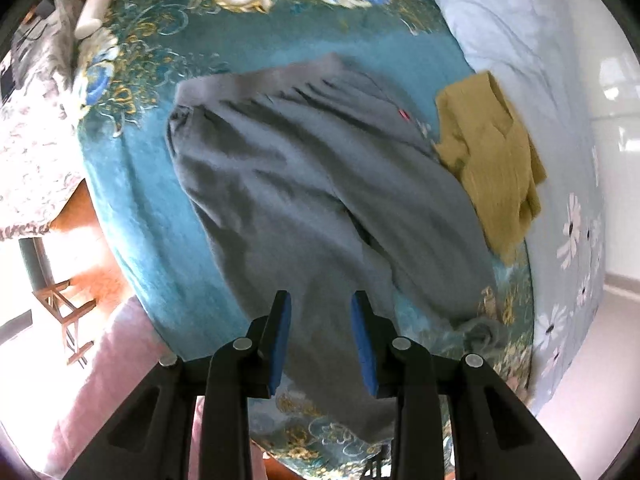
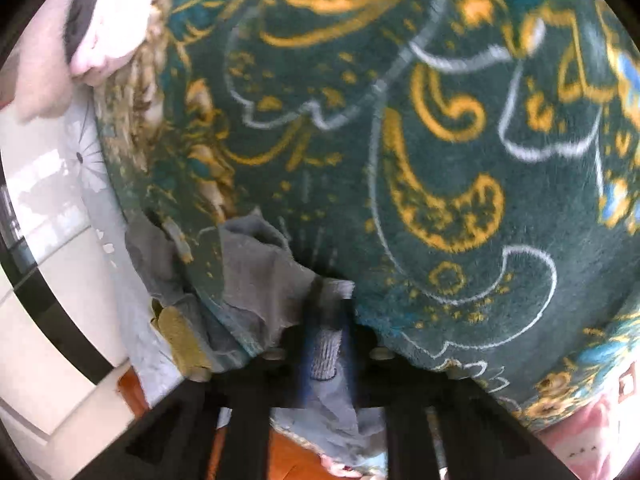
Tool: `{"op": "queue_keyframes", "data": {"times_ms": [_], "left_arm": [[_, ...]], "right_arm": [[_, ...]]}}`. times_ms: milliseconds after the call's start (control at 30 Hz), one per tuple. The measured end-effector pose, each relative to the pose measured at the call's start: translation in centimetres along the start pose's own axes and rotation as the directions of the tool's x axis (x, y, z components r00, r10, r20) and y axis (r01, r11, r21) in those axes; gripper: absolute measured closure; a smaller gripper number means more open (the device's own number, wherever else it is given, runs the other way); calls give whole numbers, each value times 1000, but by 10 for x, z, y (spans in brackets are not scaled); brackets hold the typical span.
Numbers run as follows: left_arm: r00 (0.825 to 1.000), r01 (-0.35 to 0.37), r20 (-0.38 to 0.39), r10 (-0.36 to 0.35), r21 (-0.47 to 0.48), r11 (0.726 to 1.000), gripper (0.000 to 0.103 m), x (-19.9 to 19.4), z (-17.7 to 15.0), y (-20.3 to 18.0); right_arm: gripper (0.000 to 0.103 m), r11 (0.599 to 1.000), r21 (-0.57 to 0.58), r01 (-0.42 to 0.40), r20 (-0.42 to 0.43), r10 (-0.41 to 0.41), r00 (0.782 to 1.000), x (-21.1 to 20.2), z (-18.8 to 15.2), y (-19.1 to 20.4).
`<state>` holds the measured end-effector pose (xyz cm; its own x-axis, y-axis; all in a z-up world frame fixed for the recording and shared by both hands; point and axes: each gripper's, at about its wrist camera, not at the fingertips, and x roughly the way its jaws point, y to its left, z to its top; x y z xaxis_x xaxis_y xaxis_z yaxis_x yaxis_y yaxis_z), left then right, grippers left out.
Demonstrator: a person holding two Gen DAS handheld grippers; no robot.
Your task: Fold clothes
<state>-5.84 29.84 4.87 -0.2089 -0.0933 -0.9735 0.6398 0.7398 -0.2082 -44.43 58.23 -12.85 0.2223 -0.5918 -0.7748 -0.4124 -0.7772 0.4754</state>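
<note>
My left gripper [image 1: 320, 304] has its blue-padded fingers [image 1: 280, 334] spread apart with nothing between them, poised low in the frame over the grey garment [image 1: 304, 184], which lies rumpled across the middle of the teal floral blanket [image 1: 132, 184] on the bed. An olive-yellow garment [image 1: 492, 152] sits at right, touching the grey one's edge. My right gripper [image 2: 326, 320], bottom centre of its blurred view, is pinched on a ribbed edge of the grey garment [image 2: 256, 276].
</note>
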Motion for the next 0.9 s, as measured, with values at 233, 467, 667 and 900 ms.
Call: {"op": "queue_keyframes", "data": {"times_ms": [233, 467, 667, 900], "left_arm": [[1000, 8, -12, -8, 27, 1000, 71, 1, -12, -9], [1000, 11, -2, -11, 10, 1000, 71, -4, -12, -3], [1000, 12, -4, -12, -24, 1000, 71, -3, -7, 12], [999, 34, -11, -35, -49, 998, 71, 5, 3, 24]], "right_arm": [[98, 992, -125, -21, 38, 26, 999, -23, 4, 26], [98, 972, -215, 95, 143, -65, 988, -64, 9, 33], [98, 931, -263, 255, 128, -228, 965, -49, 31, 22], [94, 921, -282, 270, 227, -209, 951, -74, 45, 43]]}}
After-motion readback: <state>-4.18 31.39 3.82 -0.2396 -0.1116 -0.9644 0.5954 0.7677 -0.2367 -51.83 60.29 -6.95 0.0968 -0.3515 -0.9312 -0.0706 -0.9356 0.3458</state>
